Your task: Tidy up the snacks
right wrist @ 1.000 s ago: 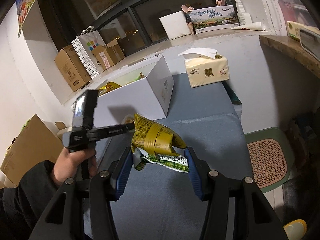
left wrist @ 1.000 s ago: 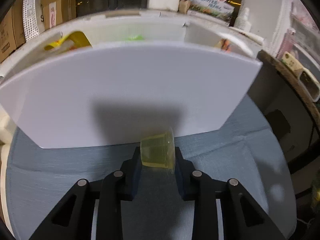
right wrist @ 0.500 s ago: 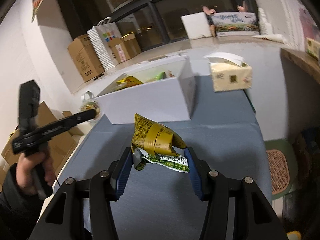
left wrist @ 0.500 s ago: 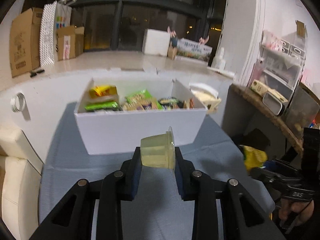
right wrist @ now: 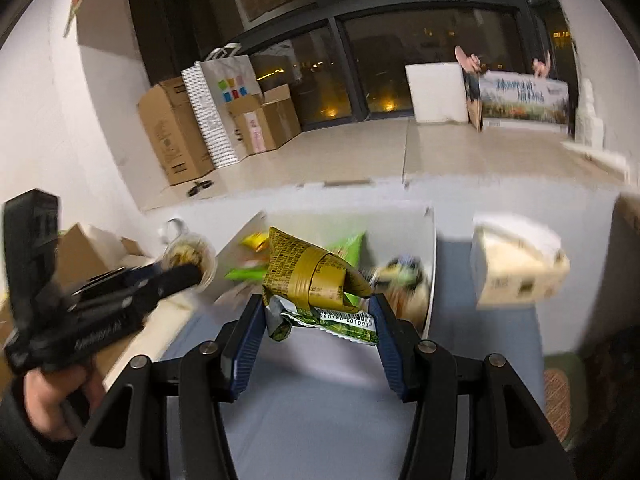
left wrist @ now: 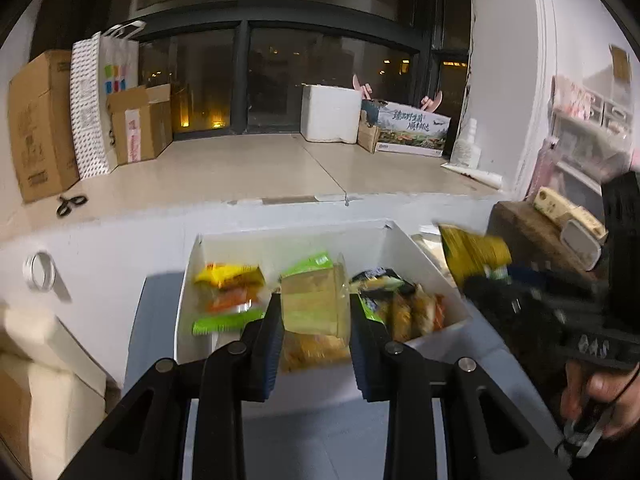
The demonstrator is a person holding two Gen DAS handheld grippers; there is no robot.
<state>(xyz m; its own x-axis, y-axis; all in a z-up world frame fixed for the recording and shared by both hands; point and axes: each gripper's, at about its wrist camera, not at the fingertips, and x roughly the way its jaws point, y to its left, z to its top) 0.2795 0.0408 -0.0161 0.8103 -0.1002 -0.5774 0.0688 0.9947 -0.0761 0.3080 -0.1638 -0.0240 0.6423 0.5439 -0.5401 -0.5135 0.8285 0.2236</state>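
Between the pads of our left tool [left wrist: 315, 322] sits a small translucent yellow jelly cup [left wrist: 314, 304], clamped on both sides and held just above the open white cardboard box [left wrist: 416, 246] of snacks. Our right tool [right wrist: 320, 326] is closed on a crumpled olive-gold and green snack packet [right wrist: 310, 280], its barcode strip hanging between the blue pads, also raised in front of the same box.

Ahead of the left tool, inside the box, lie a yellow and orange wrapped snack [left wrist: 230, 278] to the left of the cup, a bright green packet [left wrist: 306, 264] behind the cup, and a cluster of dark and orange packets [left wrist: 404, 300] to its right; motion blur keeps us from reading any labels. In the left wrist view the right tool with its packet appears to the right of the box, blurred. In the right wrist view the left tool [right wrist: 188, 266] shows to the left, the cup seen from its round end.

The box rests on a desk covered with blue-grey cloth [right wrist: 320, 400], which lies under both tools. To the right of the right tool, beside the box, stands a pale tissue pack [right wrist: 520, 268] with a sheet pulled up. Beyond the box runs a beige tiled ledge [left wrist: 248, 172] against dark windows, carrying brown cardboard boxes [left wrist: 40, 120], a white patterned paper bag [left wrist: 96, 100] and a white foam block [left wrist: 330, 114]. A pair of scissors [left wrist: 70, 204] lies on the ledge, far left of the left tool.
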